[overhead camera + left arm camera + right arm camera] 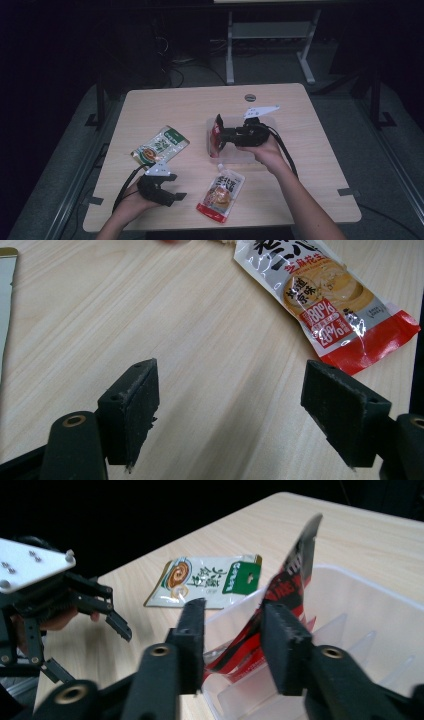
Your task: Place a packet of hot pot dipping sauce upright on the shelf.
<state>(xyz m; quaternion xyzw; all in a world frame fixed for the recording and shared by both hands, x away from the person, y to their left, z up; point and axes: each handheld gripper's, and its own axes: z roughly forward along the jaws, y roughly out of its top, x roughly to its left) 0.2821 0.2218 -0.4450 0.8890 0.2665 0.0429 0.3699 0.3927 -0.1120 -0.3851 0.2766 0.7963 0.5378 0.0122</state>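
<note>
- The right tool [230, 645] is at the near wall of the clear plastic bin [350, 610], its jaws part open with a gap on each side of the red-and-black pouch [290, 575] that stands on edge between them.
- Neither pad presses on that pouch (it leans on the bin's wall and pokes up above the rim), so it is not gripped.
- In the high view the right tool [220, 136] points left across the bin [240, 156], with the red-and-black pouch [216, 135] at the bin's left end.
- The left tool [230, 410] has its jaws spread wide over bare counter [200, 340], nothing between them and nothing touched.
- In the high view the left tool [177, 196] sits near the front edge of the counter [190, 105], well left of the bin.
- A red-and-white sauce pouch [221, 191] lies flat on the counter just in front of the bin, beside the left tool's open jaws (its red bottom edge [370, 340] is nearest them).
- A green-and-white pouch [161, 145] lies flat well to the left of the bin.
</note>
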